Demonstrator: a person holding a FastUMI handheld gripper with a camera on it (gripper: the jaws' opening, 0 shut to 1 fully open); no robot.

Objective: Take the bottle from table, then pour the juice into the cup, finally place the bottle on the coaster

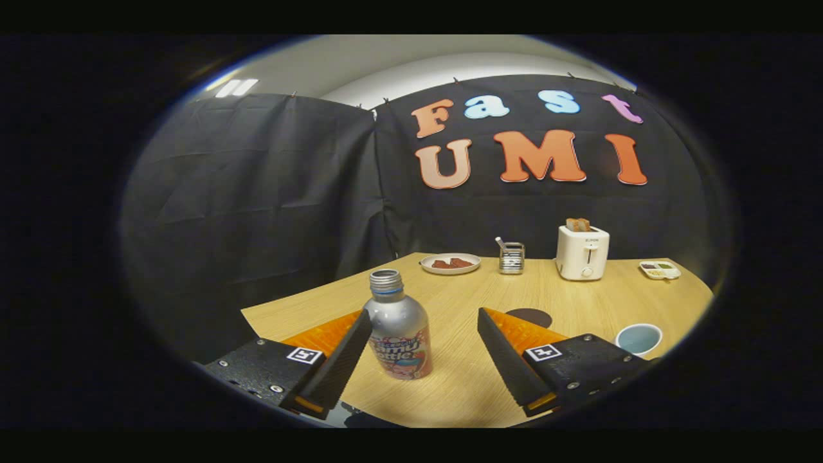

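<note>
Wide open tool [424, 334], pinching nothing. Bottle [398, 328] upright on table [463, 386], just ahead between the fingers, nearer the 9 o'clock one. Cap off. Smooth metal, probably slippery, sloshy. Best squeezed round the fat middle. Cup [638, 338] at 3 o'clock, coaster [530, 316] at 1 o'clock.

Gripper [424, 325] fingers spread wide; bottle [398, 328] stands between them, hard against the left finger, open table [463, 379] between it and the right finger. Coaster [529, 316] just beyond the right fingertip, cup [638, 339] right of that finger. Plate [450, 263], holder [512, 257], toaster [582, 252], small dish [660, 270] line the far edge, bare wood before them.
</note>
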